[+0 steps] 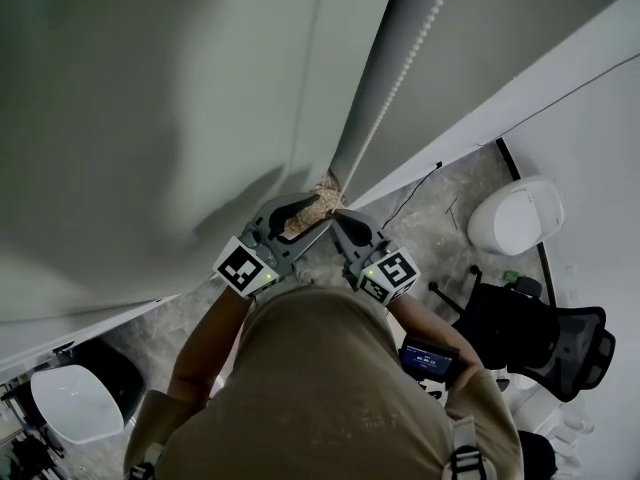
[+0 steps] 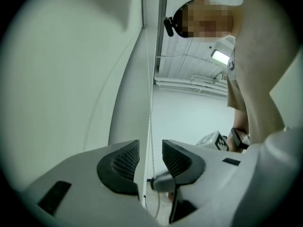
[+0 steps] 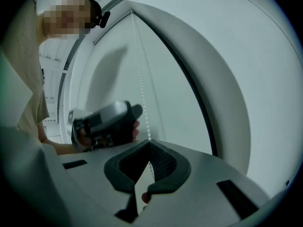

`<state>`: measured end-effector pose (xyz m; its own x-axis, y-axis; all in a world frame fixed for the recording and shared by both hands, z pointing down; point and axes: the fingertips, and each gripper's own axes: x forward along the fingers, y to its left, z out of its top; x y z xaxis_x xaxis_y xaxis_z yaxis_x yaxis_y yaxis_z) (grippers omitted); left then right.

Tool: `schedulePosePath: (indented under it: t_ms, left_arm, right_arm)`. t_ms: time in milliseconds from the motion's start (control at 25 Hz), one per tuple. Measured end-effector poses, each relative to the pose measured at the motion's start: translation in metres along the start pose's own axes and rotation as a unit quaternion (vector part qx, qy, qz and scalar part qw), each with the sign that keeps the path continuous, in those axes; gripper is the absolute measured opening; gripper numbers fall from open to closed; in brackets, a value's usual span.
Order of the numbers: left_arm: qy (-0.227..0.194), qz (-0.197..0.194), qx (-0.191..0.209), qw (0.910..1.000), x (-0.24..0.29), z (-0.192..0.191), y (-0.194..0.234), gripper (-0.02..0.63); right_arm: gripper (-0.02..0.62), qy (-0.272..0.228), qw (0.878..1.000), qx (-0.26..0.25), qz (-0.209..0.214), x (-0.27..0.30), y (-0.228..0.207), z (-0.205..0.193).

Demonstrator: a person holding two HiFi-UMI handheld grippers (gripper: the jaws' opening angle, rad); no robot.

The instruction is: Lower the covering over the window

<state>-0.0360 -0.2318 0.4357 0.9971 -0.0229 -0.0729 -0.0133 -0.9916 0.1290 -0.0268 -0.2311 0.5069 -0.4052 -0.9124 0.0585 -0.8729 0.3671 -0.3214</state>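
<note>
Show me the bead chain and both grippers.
bead chain point(image 3: 140, 86), right gripper view, the run above the jaws.
left gripper point(image 2: 151, 146), left gripper view, midway between its fingertips.
right gripper point(image 3: 149, 144), right gripper view, midway between its fingertips.

1. We see the covering point(image 1: 150, 118) filling the left of the head view, with the bead chain point(image 1: 400, 78) hanging just beside its right edge.
2. The chain runs down the gap between the left gripper's point(image 2: 150, 156) jaws.
3. The chain enters the right gripper point(image 3: 149, 144) where its jaws meet.
4. The two grippers sit side by side before us, the left one left of the chain and the right one right of it.
5. On the floor point(image 1: 430, 233), a cable point(image 1: 415, 193) runs out from the back edge. A seat point(image 1: 515, 216) stands near the right edge, and an office chair point(image 1: 540, 338) is in front of it, nearer us.
6. A second seat point(image 1: 75, 403) stands at the floor's left edge, below the covering.
</note>
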Motion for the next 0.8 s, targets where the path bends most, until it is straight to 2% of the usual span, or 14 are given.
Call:
schedulePosePath:
  t_ms: [120,200,240,280,360,480,560,600,640,680,800]
  left_arm:
    - [-0.005,-0.025,0.029,0.9993,0.014,0.021,-0.006,0.145]
    - [-0.001,-0.010,0.043,0.9990,0.021,0.028,-0.005,0.131]
    - [-0.003,0.005,0.038,0.9992,0.021,0.031,-0.002,0.049]
    - [-0.009,0.017,0.029,0.9994,0.019,0.033,0.003,0.029]
    - [-0.024,0.020,0.020,0.9993,0.013,0.034,0.009,0.026]
    - [-0.027,0.019,0.035,0.9988,0.009,0.030,0.009,0.025]
    - [-0.028,0.022,0.034,0.9988,0.009,0.027,0.011,0.025]
    - [-0.030,0.024,0.032,0.9988,0.009,0.026,0.013,0.025]
    - [-0.032,0.026,0.032,0.9986,0.009,0.027,0.015,0.025]
    - [-0.032,0.026,0.035,0.9985,0.008,0.027,0.019,0.025]
    - [-0.005,0.019,0.061,0.9980,0.005,0.011,0.025,0.025]
  right_arm:
    - [0.009,0.031,0.999,0.013,0.017,0.009,0.008,-0.023]
    - [0.009,0.045,0.998,0.022,0.024,0.011,0.013,-0.033]
    - [0.009,0.047,0.998,0.023,0.024,0.011,0.014,-0.034]
    - [0.009,0.047,0.998,0.023,0.022,0.010,0.012,-0.033]
    - [0.009,0.043,0.999,0.022,0.017,0.008,0.005,-0.030]
    - [0.009,0.039,0.999,0.014,0.025,0.003,0.002,-0.030]
    - [0.011,0.013,0.998,-0.013,0.052,-0.005,0.005,-0.027]
    - [0.073,-0.013,0.998,-0.024,0.061,-0.011,0.004,-0.019]
    - [0.181,-0.048,0.996,-0.028,0.063,-0.016,0.000,-0.006]
    - [0.210,-0.085,0.994,-0.028,0.060,-0.022,-0.004,0.011]
    - [0.209,-0.152,0.986,-0.037,0.052,-0.022,-0.004,0.062]
